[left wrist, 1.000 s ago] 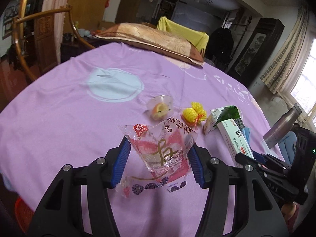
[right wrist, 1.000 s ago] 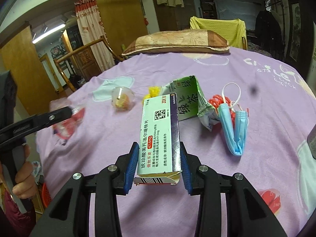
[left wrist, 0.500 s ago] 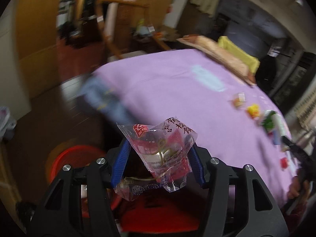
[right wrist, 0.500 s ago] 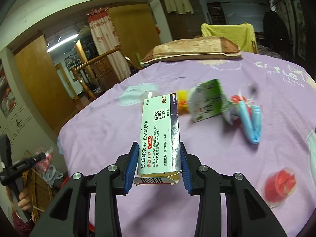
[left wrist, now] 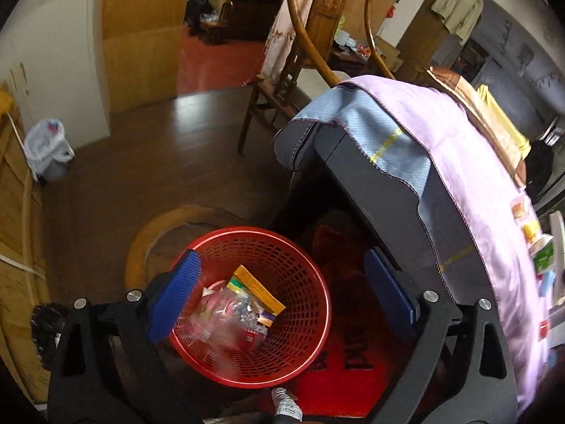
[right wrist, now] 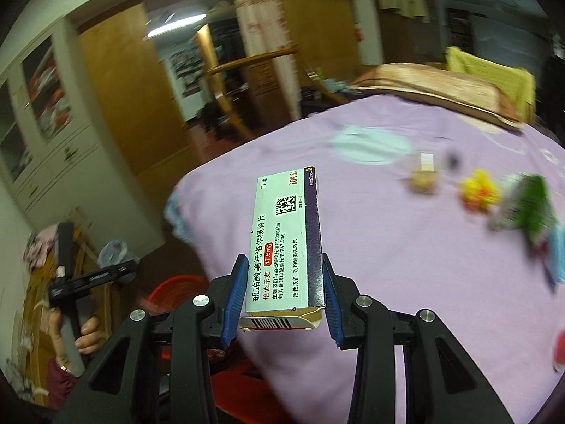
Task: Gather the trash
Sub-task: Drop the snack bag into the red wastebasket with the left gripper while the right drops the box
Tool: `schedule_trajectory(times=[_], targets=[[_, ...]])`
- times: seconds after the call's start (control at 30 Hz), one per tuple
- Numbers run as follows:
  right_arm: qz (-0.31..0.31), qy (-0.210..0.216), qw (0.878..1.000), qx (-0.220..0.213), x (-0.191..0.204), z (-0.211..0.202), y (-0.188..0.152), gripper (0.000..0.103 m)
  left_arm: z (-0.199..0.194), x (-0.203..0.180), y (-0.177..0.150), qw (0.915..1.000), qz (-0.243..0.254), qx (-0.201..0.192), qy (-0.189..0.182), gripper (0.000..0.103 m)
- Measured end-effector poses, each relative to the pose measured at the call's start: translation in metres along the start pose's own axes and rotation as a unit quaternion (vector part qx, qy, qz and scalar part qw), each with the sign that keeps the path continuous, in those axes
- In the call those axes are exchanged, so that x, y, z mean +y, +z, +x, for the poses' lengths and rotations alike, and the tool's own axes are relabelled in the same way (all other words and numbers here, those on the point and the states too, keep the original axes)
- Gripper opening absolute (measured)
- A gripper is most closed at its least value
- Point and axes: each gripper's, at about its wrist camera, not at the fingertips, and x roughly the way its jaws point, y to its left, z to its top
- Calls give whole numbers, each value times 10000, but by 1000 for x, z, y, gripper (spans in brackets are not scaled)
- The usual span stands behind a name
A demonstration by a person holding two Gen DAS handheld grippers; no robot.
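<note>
Wrappers (left wrist: 226,314), seemingly loose, in red basket (left wrist: 310,339) under wide left gripper (left wrist: 282,293); right gripper (right wrist: 282,296) clamping medicine box (right wrist: 286,243).

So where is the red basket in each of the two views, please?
Left wrist view: the red basket is at bottom centre on the floor, between the open left gripper fingers.
Right wrist view: only its rim shows, lower left, beside the right gripper.
Shared landmark: the purple tablecloth.

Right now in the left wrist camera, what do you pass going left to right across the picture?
White-bagged bin → red basket → wooden chair → blue cloth corner → purple tablecloth → green packet.
</note>
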Motion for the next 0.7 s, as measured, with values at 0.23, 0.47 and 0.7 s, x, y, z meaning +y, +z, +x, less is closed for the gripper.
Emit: schedule_trajectory(times=[0.23,0.47,0.7], targets=[[-517,507,9960,517,73,42,1,40,-6,30,7,9994,-194,-201,221,92],[-962,804,9859,1104,127,87,-10,40,-6,69,13,9953,-491,-381,746,94],[-1247,1097,9733,1586,174,127,-20,42,2,97,14,9936,-731,-312,798,95]])
